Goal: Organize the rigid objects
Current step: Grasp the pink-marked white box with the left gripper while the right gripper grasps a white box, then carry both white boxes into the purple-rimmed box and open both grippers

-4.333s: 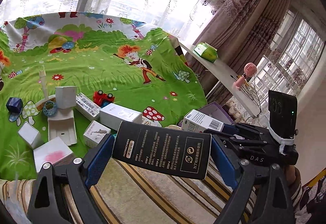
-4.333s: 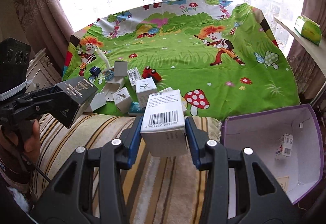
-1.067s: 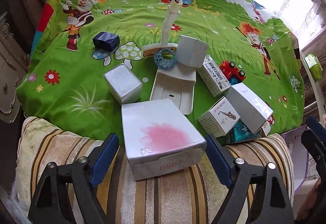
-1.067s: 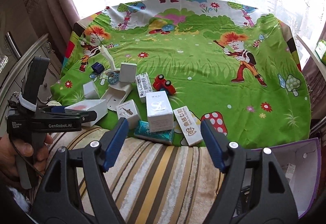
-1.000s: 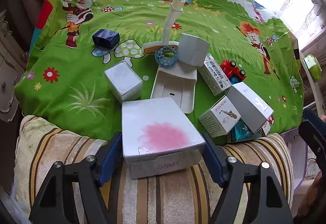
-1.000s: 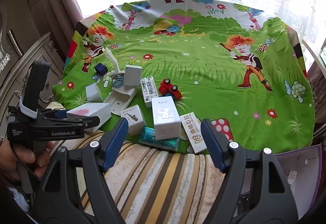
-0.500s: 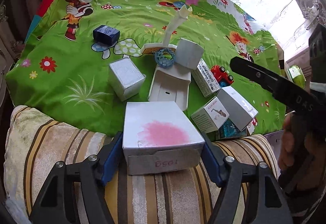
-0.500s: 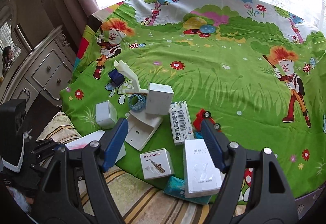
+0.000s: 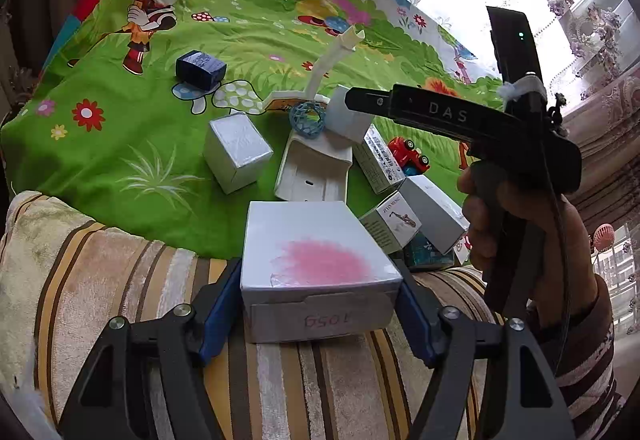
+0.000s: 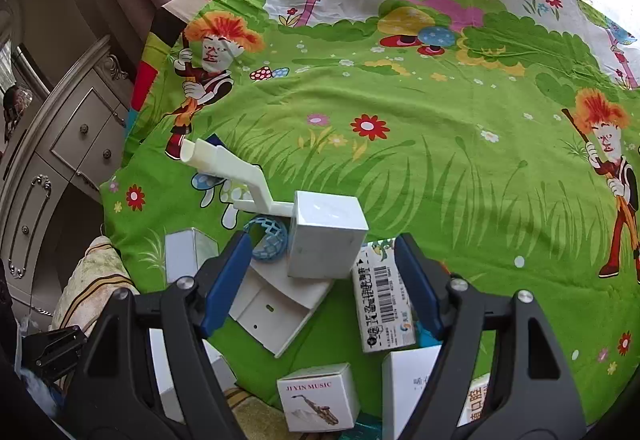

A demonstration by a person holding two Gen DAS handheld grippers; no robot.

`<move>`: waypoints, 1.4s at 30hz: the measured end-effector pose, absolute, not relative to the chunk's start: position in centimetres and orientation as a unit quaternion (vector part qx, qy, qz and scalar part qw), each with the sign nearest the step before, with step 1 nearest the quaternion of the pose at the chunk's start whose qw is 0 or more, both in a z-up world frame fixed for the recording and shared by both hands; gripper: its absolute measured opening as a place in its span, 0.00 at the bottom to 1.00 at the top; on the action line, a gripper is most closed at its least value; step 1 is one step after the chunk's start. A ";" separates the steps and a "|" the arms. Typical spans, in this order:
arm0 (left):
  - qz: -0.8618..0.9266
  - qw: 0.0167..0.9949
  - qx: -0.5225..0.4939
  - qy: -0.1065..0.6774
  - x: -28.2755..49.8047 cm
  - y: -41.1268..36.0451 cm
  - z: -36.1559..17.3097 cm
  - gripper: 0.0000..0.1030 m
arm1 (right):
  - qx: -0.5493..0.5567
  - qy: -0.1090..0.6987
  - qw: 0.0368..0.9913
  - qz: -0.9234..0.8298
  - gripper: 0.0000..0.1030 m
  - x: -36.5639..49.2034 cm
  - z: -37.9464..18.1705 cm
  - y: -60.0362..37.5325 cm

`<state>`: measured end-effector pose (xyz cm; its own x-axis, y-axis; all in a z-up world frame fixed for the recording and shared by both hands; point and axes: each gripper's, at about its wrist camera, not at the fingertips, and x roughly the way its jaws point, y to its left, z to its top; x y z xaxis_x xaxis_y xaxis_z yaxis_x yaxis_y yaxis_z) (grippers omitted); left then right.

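The left gripper (image 9: 320, 306) clamped the white box with the pink smudge (image 9: 318, 268), its blue pads pressed on the two short ends; the box lay flat over the striped cushion (image 9: 100, 280) at the edge of the green cartoon sheet (image 9: 120, 144), long axis running side to side, label face turned toward the camera. To the right, a hand (image 9: 524, 240) gripped the handle of the right gripper (image 10: 322, 276), which tilted steeply down over the pile, jaws wide and empty. Between them stood the white cube box (image 10: 326, 236), beside the barcode box (image 10: 384, 304).
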<state>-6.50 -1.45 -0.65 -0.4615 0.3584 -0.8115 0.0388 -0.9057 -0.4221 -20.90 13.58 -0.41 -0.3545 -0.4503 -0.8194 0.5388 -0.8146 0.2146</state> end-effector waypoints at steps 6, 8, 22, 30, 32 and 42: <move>0.832 0.100 -0.507 -0.202 -6.4 -1.7 -0.6 0.70 | 0.490 0.050 0.302 -0.816 0.59 -22.1 -1.3 13.0; 0.832 0.100 -0.506 -0.203 -6.4 -1.8 -0.6 0.69 | 0.494 0.060 0.303 -0.813 0.48 -22.1 -1.7 12.7; 0.837 0.092 -0.497 -0.211 -5.7 -2.1 -0.1 0.69 | 0.458 0.049 0.303 -0.835 0.44 -19.3 0.7 14.6; 0.842 0.088 -0.490 -0.210 -4.8 -2.0 0.5 0.69 | 0.432 0.029 0.296 -0.851 0.44 -15.3 3.2 17.0; 0.843 0.089 -0.488 -0.208 -4.6 -1.9 0.7 0.69 | 0.428 0.024 0.292 -0.855 0.44 -14.2 3.6 17.9; 0.848 0.125 -0.479 -0.188 -3.6 1.3 2.6 0.69 | 0.414 -0.014 0.260 -0.872 0.44 -8.7 4.8 24.4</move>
<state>-3.63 1.27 2.57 -0.5105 0.3919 -0.7654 -0.0315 -0.8980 -0.4388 -8.67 24.36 4.83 -0.5228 -0.4652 -0.7143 0.4414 -0.8646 0.2400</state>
